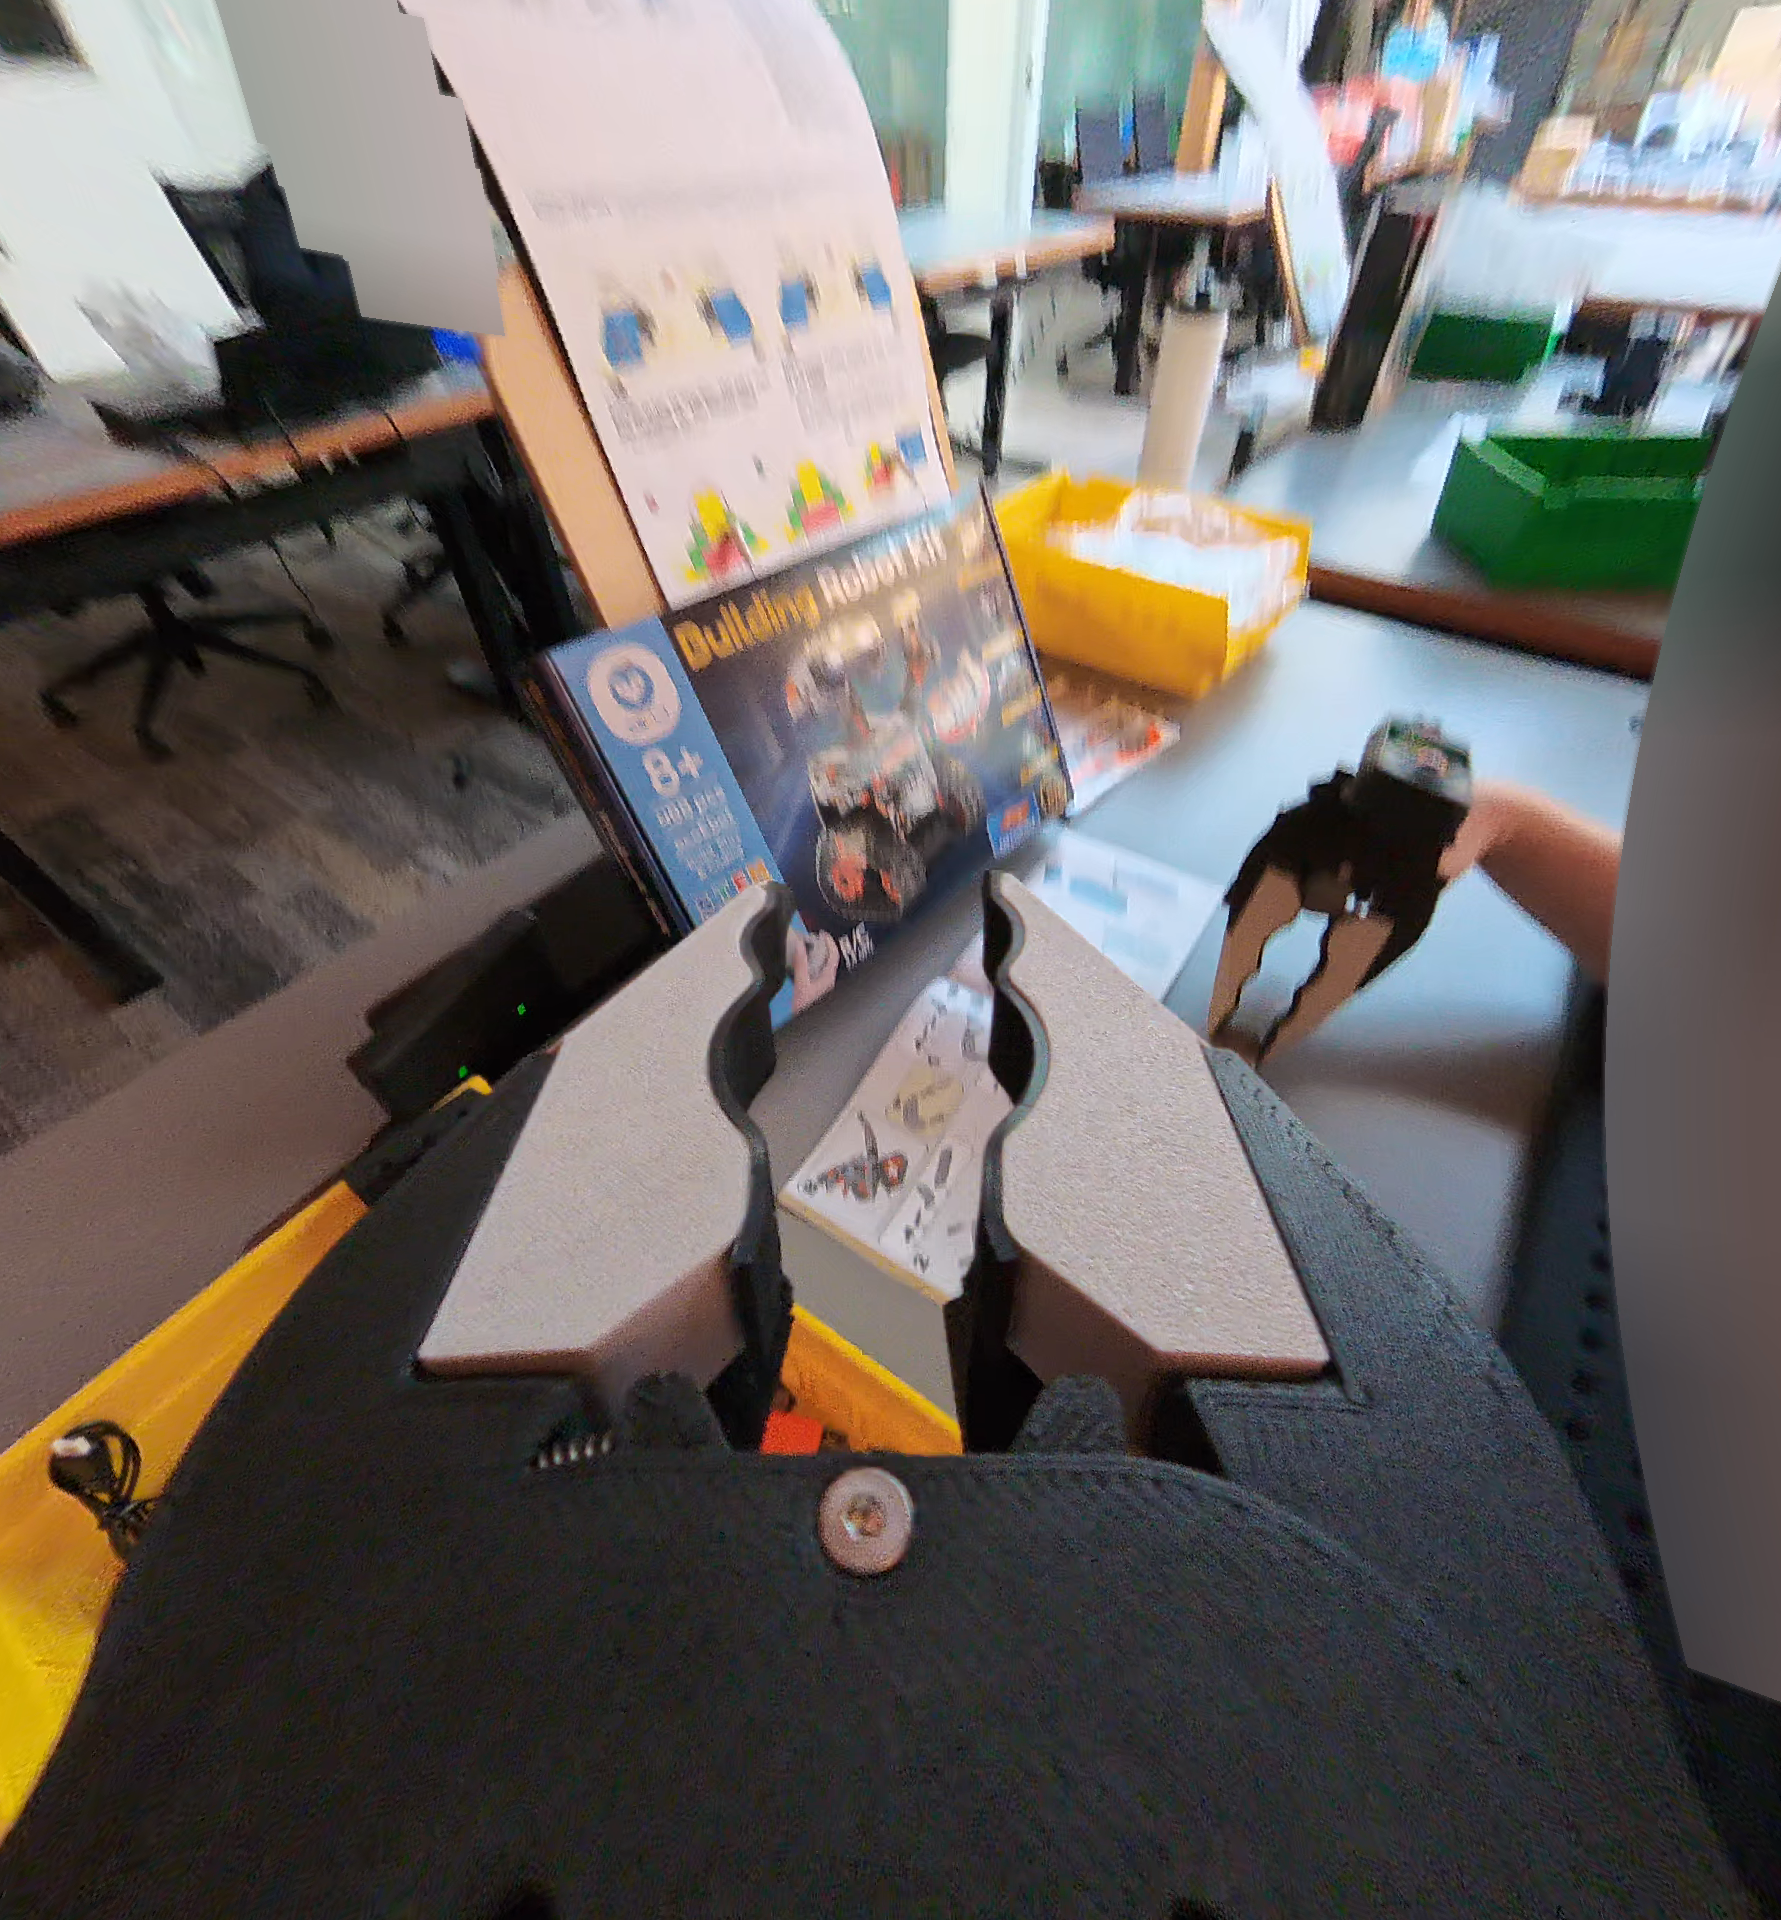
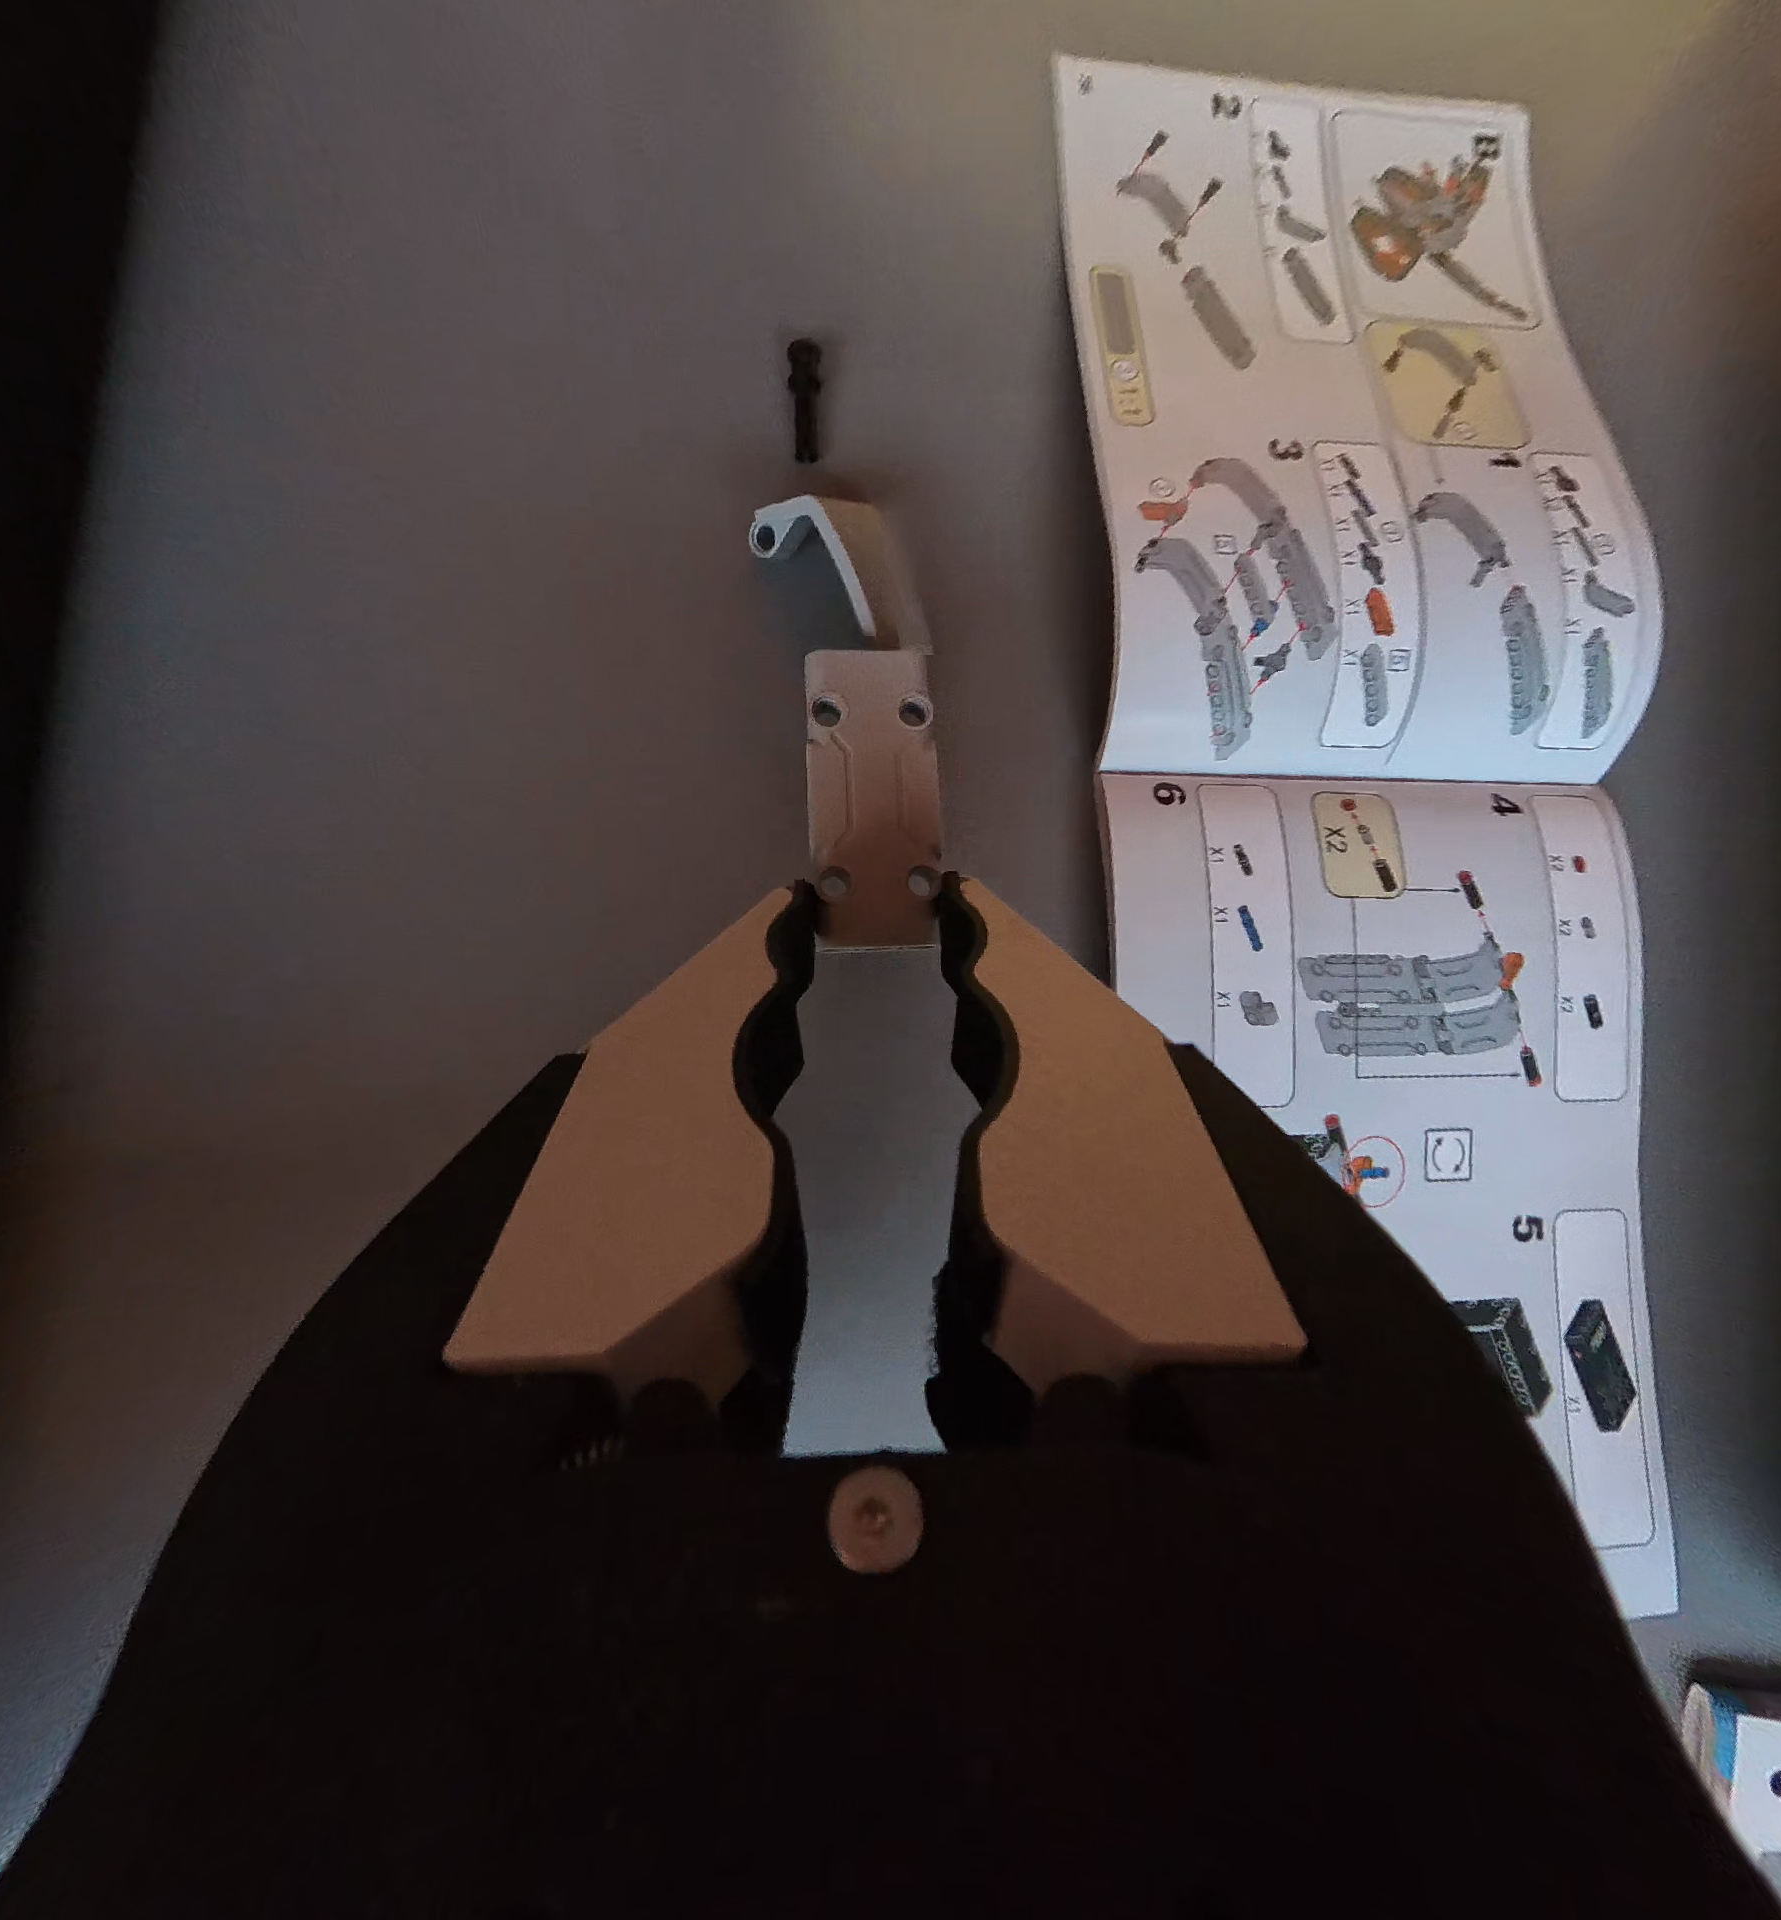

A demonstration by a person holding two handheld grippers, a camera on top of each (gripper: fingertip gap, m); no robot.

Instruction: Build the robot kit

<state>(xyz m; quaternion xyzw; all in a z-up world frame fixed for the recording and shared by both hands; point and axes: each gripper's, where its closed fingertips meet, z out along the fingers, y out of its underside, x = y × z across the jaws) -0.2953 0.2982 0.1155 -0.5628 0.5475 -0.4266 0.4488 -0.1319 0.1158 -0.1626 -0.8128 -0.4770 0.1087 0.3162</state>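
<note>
My right gripper [image 2: 875, 894] is shut on a grey curved building panel [image 2: 870, 790] with pin holes, holding its near end just above the grey table. A small black pin [image 2: 806, 400] lies on the table beyond the panel's curved tip. An open instruction booklet [image 2: 1385, 644] lies to the right. My left gripper [image 1: 881, 914] is open and empty, raised above the table over a yellow bin [image 1: 86, 1475]. In the left wrist view the right gripper [image 1: 1312, 935] shows farther off, held by a person's hand, and the booklet [image 1: 917, 1132] lies below my fingers.
A building-kit box [image 1: 844, 758] stands upright against a cardboard board with a printed sheet [image 1: 720, 312]. A second yellow bin [image 1: 1146, 592] and a green bin [image 1: 1561, 509] sit farther back. A black cable [image 1: 101, 1475] lies in the near bin. Another box corner [image 2: 1779, 1787] shows at lower right. The left gripper's tips are roughly 40 centimetres from the right gripper's.
</note>
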